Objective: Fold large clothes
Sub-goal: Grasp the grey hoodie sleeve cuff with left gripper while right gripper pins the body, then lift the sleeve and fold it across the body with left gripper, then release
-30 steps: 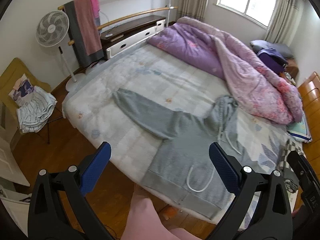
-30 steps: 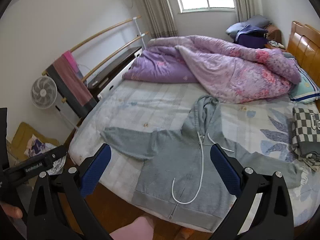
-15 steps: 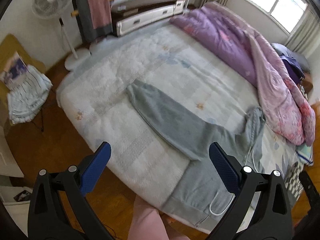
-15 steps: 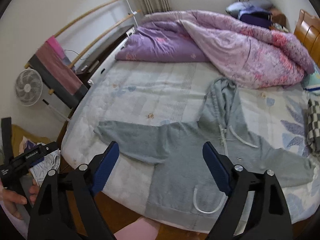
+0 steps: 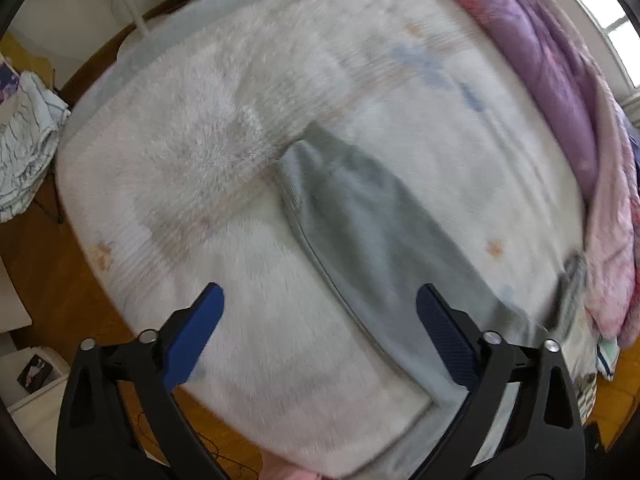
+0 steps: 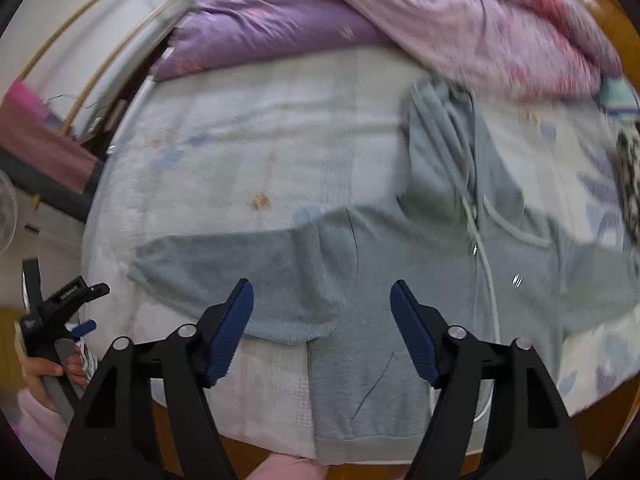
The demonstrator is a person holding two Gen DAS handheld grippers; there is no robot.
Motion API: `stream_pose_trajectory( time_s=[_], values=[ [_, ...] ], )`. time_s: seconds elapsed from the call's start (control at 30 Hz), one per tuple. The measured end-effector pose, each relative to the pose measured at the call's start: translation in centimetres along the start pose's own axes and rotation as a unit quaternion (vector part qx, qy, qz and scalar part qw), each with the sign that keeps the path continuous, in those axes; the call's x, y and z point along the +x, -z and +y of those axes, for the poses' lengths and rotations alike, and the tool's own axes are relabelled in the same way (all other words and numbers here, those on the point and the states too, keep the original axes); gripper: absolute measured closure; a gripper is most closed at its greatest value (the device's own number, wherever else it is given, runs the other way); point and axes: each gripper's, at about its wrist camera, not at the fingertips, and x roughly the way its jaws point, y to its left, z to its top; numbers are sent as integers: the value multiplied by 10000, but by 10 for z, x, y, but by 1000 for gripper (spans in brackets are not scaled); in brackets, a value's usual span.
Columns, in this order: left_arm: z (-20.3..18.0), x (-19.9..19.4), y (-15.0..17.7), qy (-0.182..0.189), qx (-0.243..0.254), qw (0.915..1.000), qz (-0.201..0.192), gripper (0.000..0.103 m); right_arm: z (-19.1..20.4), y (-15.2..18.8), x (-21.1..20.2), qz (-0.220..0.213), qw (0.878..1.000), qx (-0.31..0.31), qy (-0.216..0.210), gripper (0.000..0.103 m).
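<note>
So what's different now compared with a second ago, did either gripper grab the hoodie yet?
Not yet. Both grippers have dropped close over the bed: the left gripper over the hoodie's outstretched sleeve, the right gripper near the armpit. Their jaws are closing, touching nothing. The hoodie lies spread as before, the purple quilt unmoved.

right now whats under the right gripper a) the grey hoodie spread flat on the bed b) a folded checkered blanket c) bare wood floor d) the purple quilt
a: the right gripper, jaws closing with nothing pinched between them yet, hangs over the grey hoodie, which lies spread flat on the bed.
</note>
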Motion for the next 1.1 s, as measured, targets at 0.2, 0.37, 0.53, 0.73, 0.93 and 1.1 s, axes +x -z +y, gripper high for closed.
stream_pose_trajectory(
  time_s=[0.2,0.37,0.53,0.73,0.93,1.1],
  values=[
    [25,79,-31,-358,-154,9989,251,32,10,18,39,373,9985,-187,344,36],
    [31,119,-55,-415,-157,9989,137,30,10,30,67,649,9972,-104,366,36],
    [25,127,-60,136,-54,9999,-80,91,1,32,94,787,9961,17,404,36],
    [3,84,-49,-410,575,9944,-780,93,-20,21,125,786,9964,148,266,64],
    [4,28,-57,-405,539,9890,-1319,95,-32,11,152,886,9958,234,29,101],
    [-13,-10,-57,-498,789,9797,-1776,95,-33,11,177,1159,9930,201,-141,103]
  ],
)
